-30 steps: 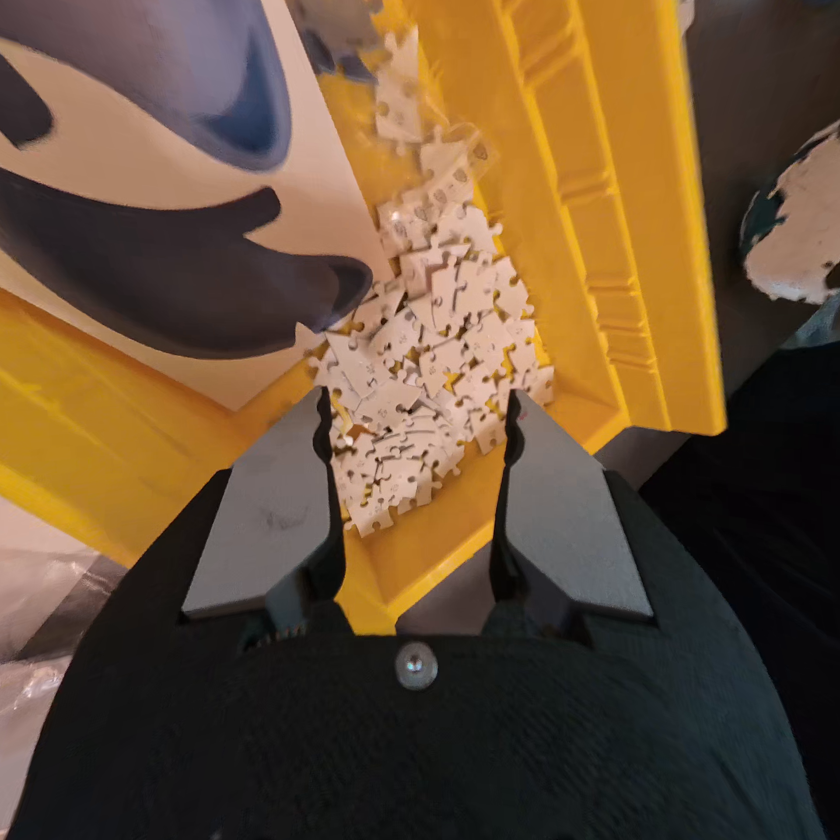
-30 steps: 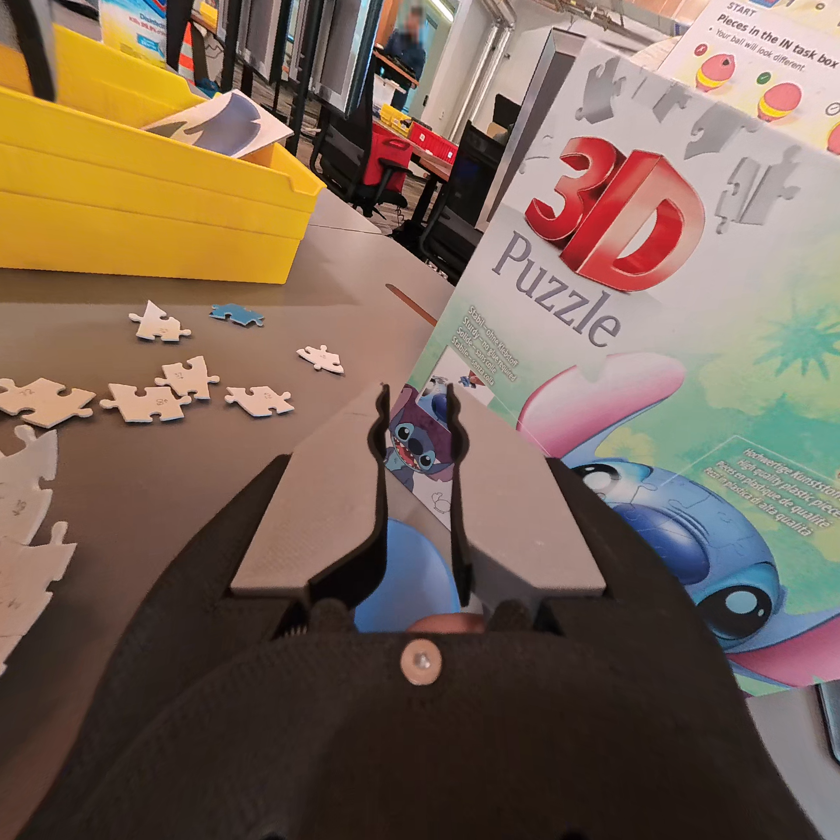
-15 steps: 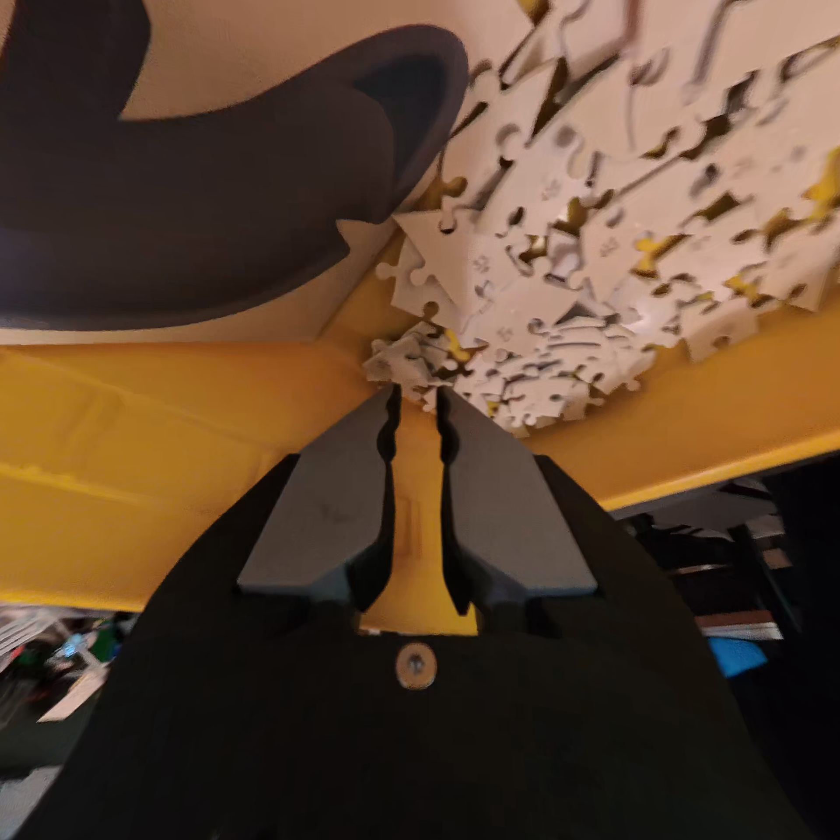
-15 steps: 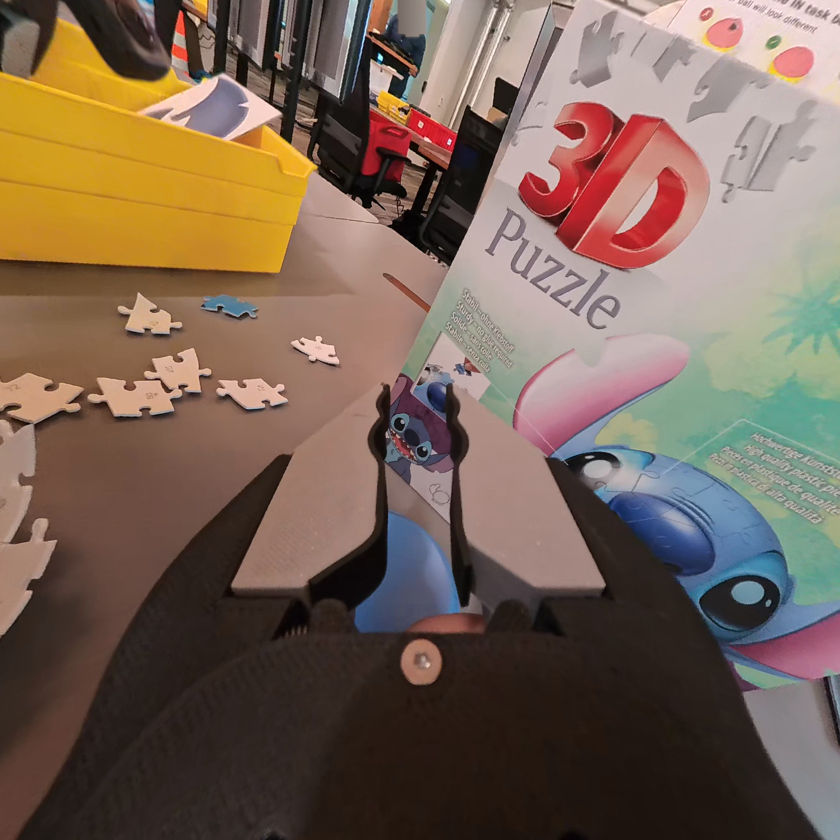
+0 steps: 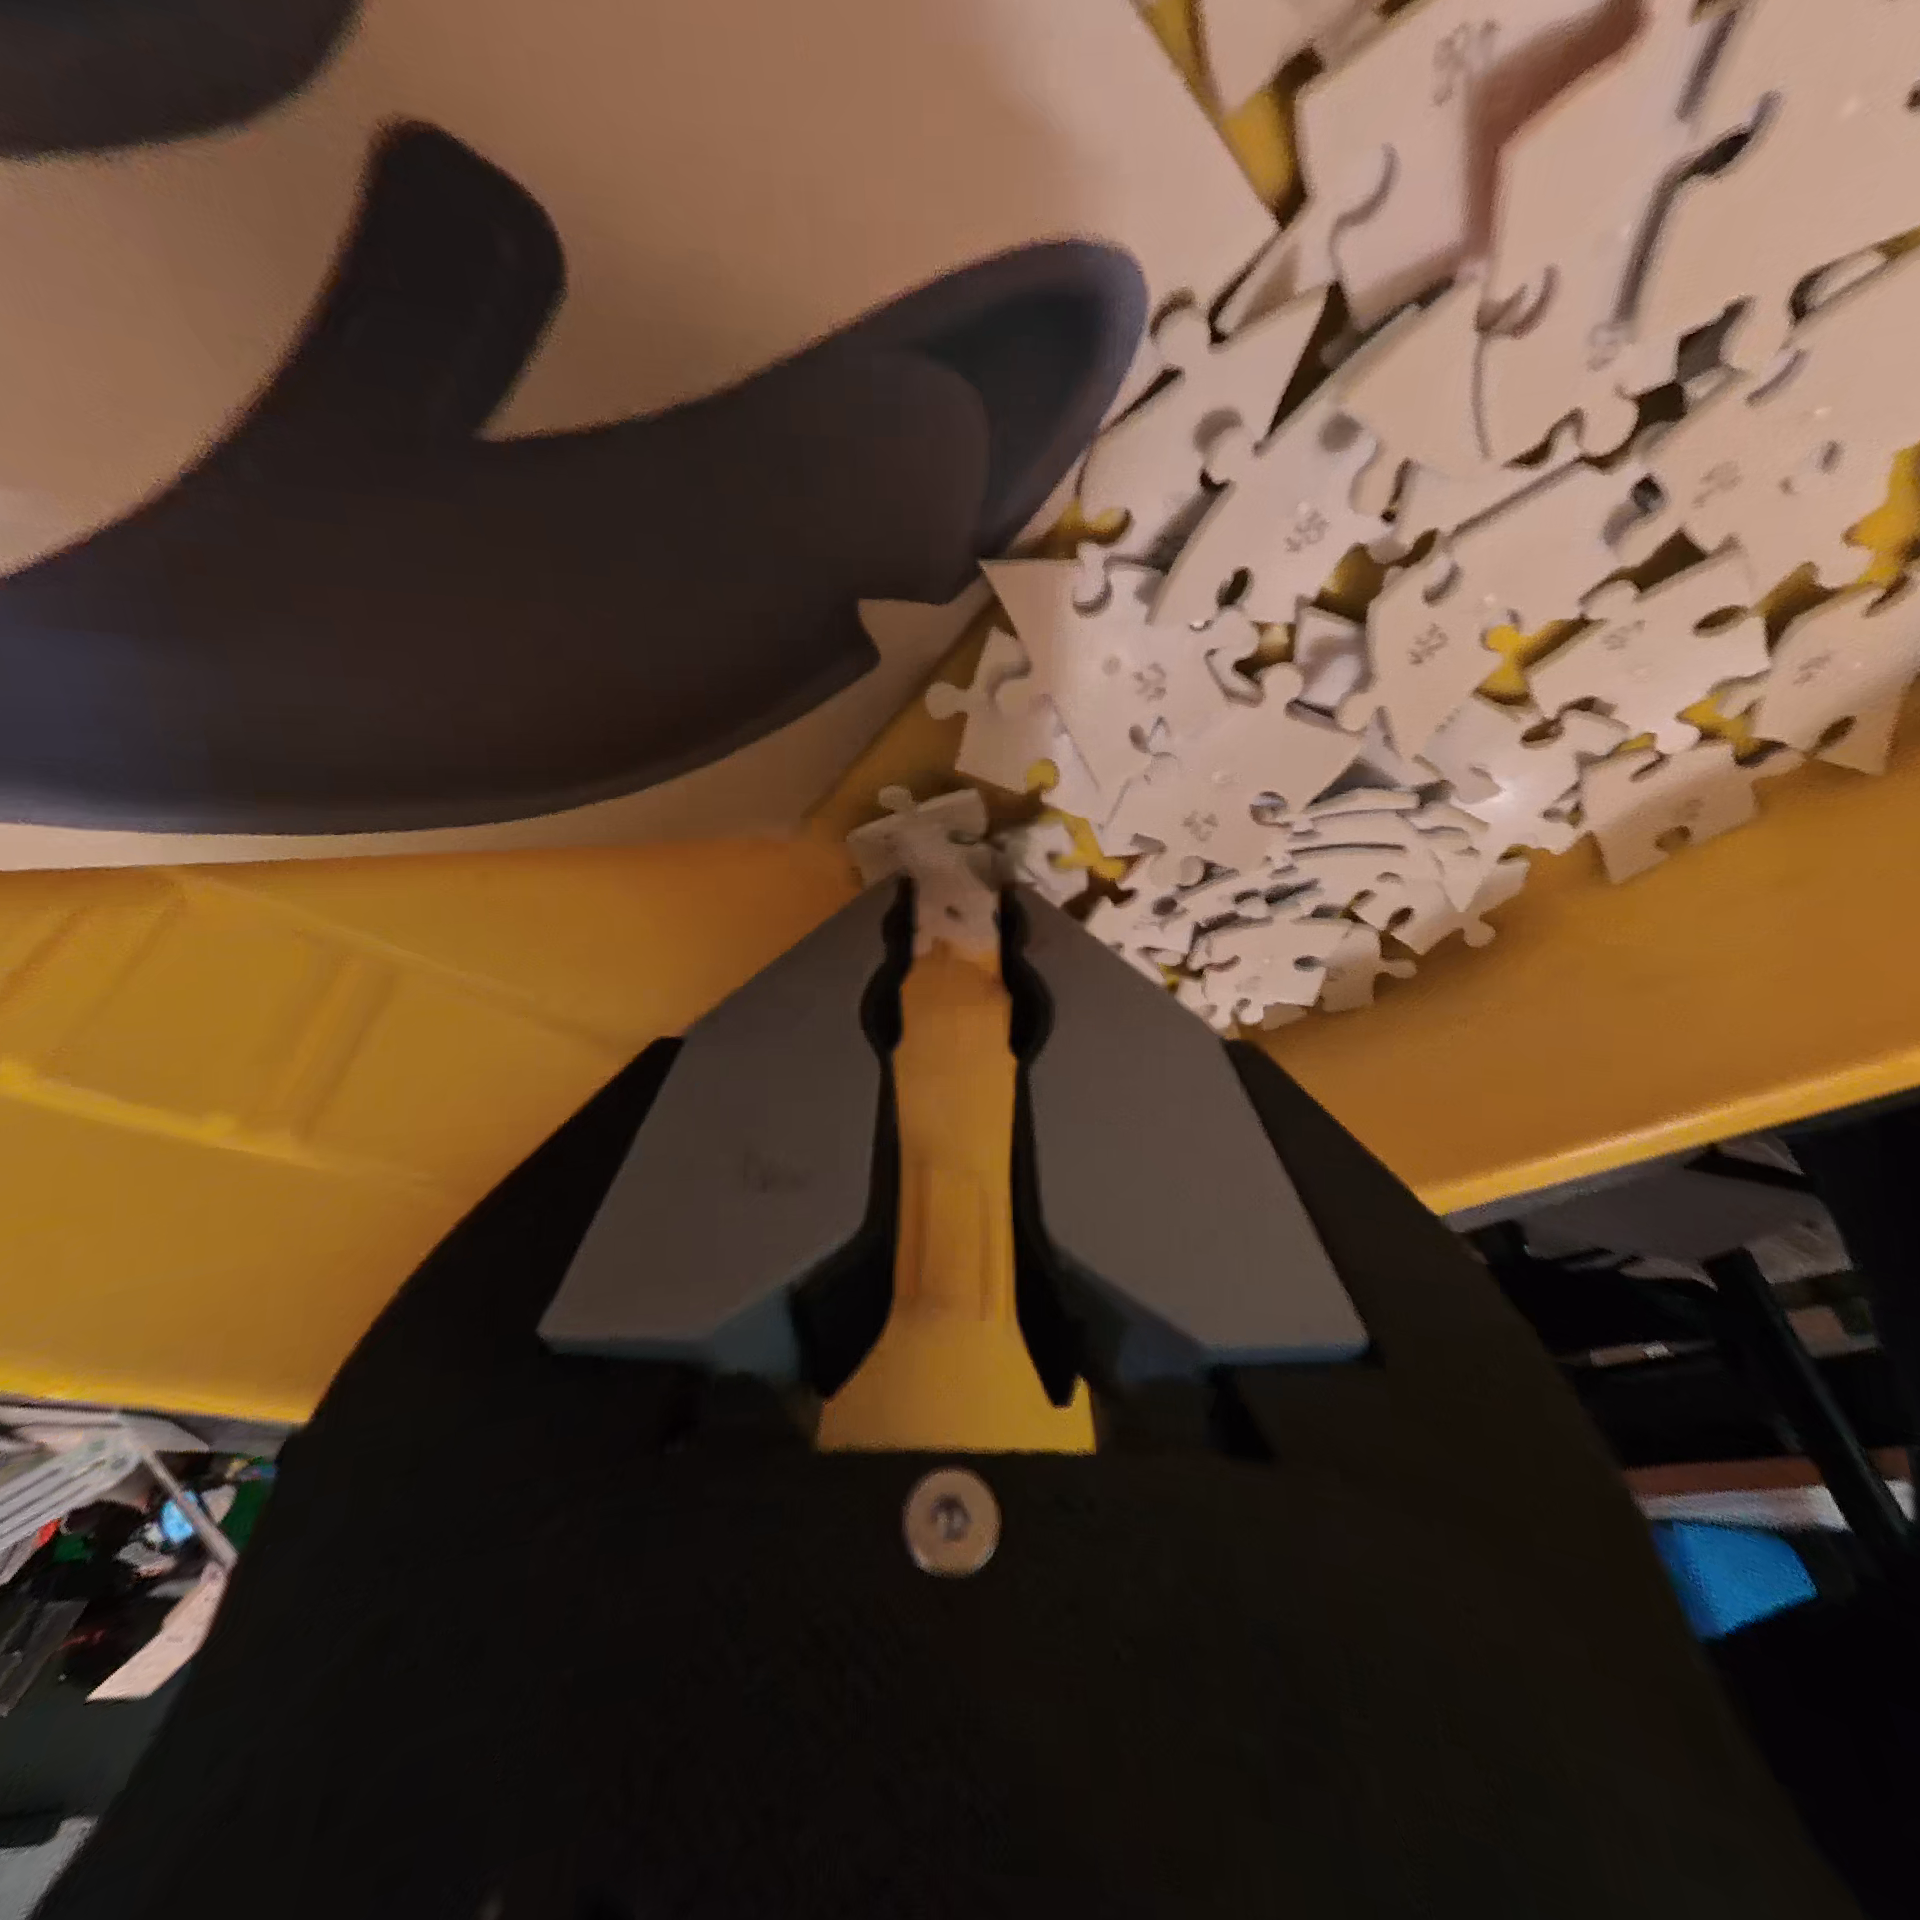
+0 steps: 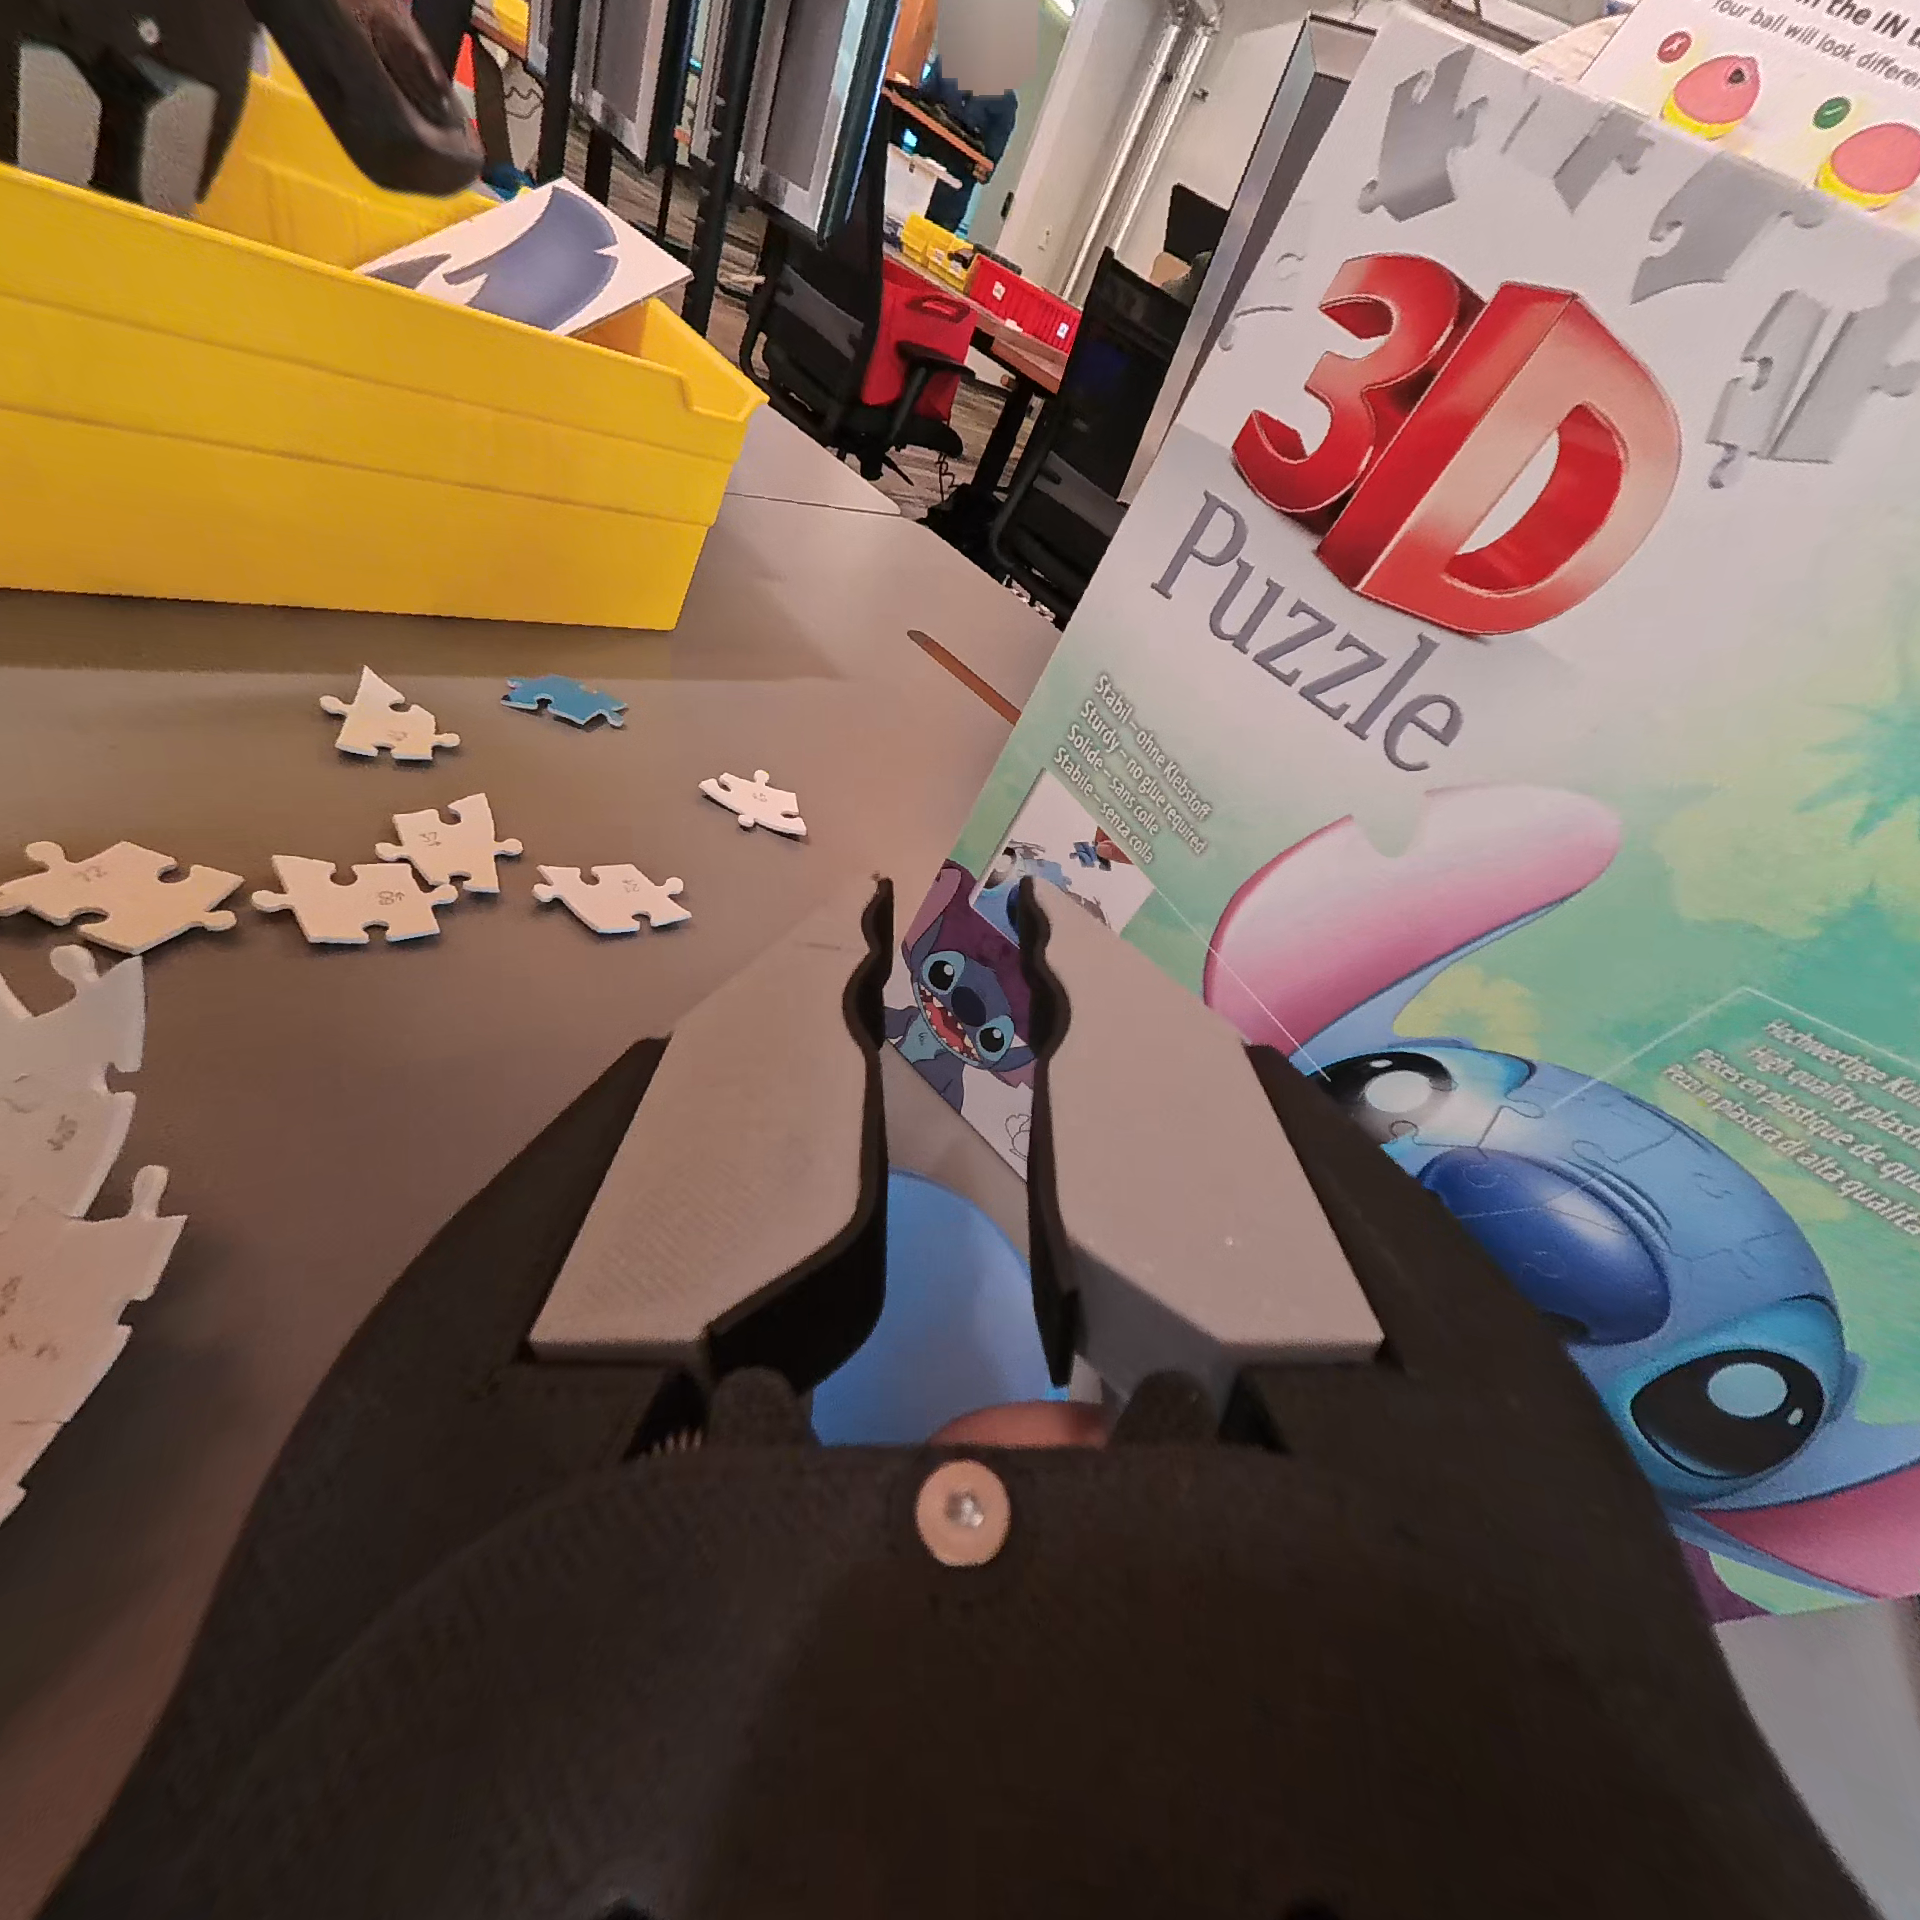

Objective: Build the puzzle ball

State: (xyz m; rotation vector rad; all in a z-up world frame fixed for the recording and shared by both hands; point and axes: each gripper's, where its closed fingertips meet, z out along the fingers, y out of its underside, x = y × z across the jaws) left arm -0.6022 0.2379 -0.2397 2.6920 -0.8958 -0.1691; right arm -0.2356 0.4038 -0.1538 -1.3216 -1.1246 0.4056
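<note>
My left gripper reaches into the yellow bin and is shut on a white puzzle piece at the near edge of a pile of white pieces. My right gripper hovers low over the grey table, its jaws a narrow gap apart with nothing between the tips. A partly built white ball shell lies at the far left. Several loose white pieces and one blue piece lie on the table ahead.
The puzzle box stands upright close in front of and to the right of the right gripper. A printed sheet leans inside the bin. A blue rounded thing lies under the right gripper. Chairs and desks stand behind the table.
My left gripper went down into the bin, its jaws narrowed from wide open, and it closed on a white piece at the pile's edge. The right gripper only shifted slightly.
</note>
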